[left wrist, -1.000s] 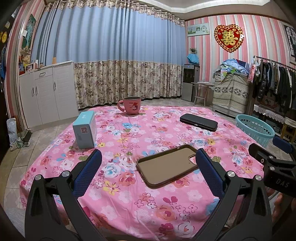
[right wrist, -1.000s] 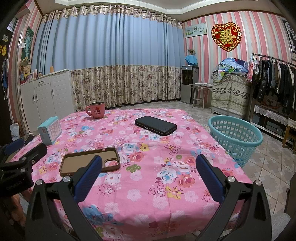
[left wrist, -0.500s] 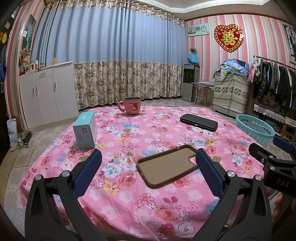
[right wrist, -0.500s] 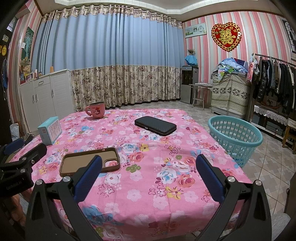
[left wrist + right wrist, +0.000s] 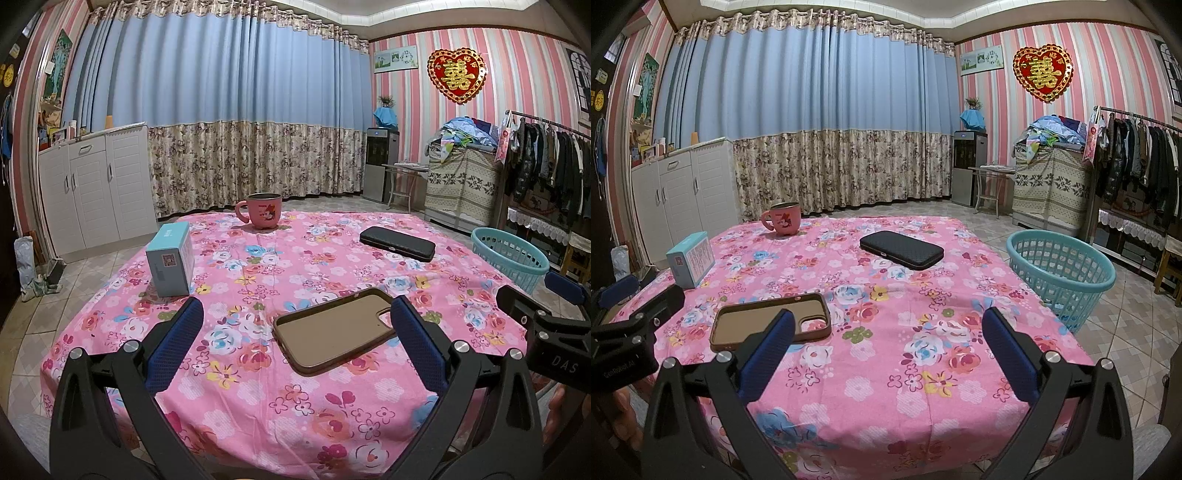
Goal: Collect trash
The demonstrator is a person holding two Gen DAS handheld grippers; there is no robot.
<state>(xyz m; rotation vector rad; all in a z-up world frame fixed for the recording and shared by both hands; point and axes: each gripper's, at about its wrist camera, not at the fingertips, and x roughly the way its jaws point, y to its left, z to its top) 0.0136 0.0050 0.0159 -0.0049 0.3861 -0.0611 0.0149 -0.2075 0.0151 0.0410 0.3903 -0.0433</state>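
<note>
A brown phone case (image 5: 334,330) lies flat on the pink floral tablecloth (image 5: 258,398), just ahead of my left gripper (image 5: 295,317), which is open and empty. In the right wrist view the case (image 5: 764,325) lies left of my right gripper (image 5: 888,321), also open and empty. A small teal box (image 5: 170,260) (image 5: 691,264) stands at the left. A black flat case (image 5: 397,243) (image 5: 901,254) lies farther back. A pink mug (image 5: 263,216) (image 5: 785,223) stands at the far edge. A teal basket (image 5: 1060,273) (image 5: 509,258) stands on the floor to the right of the table.
White cabinets (image 5: 96,192) line the left wall and curtains hang behind the table. A clothes rack (image 5: 1137,166) and a covered pile (image 5: 1049,177) stand at the right. The other gripper shows at each view's edge: the right one (image 5: 546,325), the left one (image 5: 624,332).
</note>
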